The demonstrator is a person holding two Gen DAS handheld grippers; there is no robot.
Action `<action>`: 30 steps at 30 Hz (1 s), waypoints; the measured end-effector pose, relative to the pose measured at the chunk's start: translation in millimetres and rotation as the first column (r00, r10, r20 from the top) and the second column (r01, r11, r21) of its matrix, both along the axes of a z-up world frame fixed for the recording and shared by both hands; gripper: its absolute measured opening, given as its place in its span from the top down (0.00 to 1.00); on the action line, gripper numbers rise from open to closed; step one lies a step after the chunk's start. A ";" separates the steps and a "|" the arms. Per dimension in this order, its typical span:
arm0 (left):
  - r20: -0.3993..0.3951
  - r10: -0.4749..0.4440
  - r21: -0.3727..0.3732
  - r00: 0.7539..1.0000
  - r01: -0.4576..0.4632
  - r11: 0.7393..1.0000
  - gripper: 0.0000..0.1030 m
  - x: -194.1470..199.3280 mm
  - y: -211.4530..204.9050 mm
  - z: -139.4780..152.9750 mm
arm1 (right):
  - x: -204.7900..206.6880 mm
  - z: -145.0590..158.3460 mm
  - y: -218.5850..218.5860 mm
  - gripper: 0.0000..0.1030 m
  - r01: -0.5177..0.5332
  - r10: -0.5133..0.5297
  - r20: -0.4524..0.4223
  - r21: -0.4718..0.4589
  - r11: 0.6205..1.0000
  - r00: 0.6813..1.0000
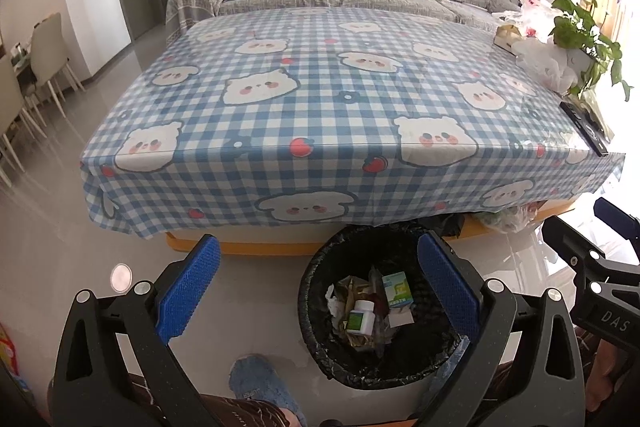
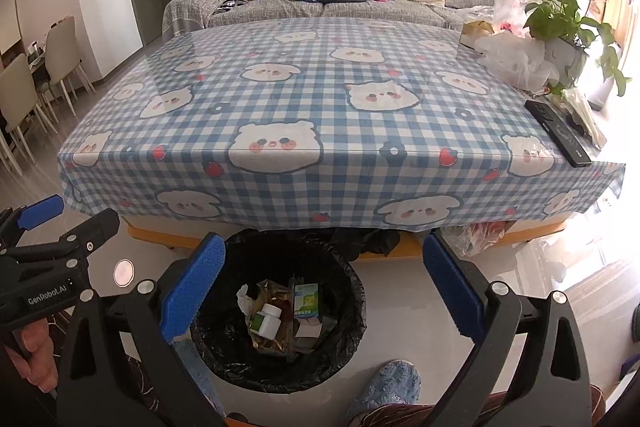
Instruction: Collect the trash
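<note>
While both grippers hang empty above the floor, the step in hand seems to be a last check, because the middle of the table [image 2: 280, 75] shows no loose rubbish. The left gripper [image 1: 318, 291] has its blue fingers wide apart with nothing between them, and the right gripper [image 2: 324, 291] is spread in the same way. To do this step well, I would turn toward the far right corner of the table, where crumpled plastic bags [image 2: 516, 61] lie beside a potted plant [image 2: 560, 11], and take only what is really waste, leaving the black remote control [image 2: 558, 133] near the edge. The trash bin [image 1: 320, 315], lined with a black bag, stands on the floor just in front of the table. Inside it lie a white pill bottle [image 1: 360, 315], a small green and white box [image 1: 397, 291], a crumpled tissue [image 1: 331, 301] and some golden wrappers [image 2: 272, 297]; it looks only partly full
</note>
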State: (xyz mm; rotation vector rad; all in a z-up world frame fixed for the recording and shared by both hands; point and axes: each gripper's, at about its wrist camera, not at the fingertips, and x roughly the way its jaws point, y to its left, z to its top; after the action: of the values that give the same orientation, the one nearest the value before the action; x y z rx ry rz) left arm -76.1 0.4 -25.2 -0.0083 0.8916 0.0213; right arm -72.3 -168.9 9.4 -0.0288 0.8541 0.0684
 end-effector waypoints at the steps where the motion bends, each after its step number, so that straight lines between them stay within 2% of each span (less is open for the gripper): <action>1: 0.001 0.001 -0.001 1.000 -0.001 1.000 0.06 0.2 0.1 0.2 | 0.2 -0.1 -0.5 0.08 0.002 -0.002 -0.001 0.002 1.000 1.000; 30: -0.012 -0.001 -0.009 1.000 0.001 1.000 0.06 1.6 -3.1 -5.1 | 2.7 -2.2 -0.9 0.08 0.008 -0.008 -0.007 0.003 1.000 1.000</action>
State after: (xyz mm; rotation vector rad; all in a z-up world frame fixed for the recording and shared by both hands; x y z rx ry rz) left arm -74.5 -2.6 -30.3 -0.0163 0.9033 0.0161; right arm -69.6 -169.8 7.2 -0.0226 0.8613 0.0627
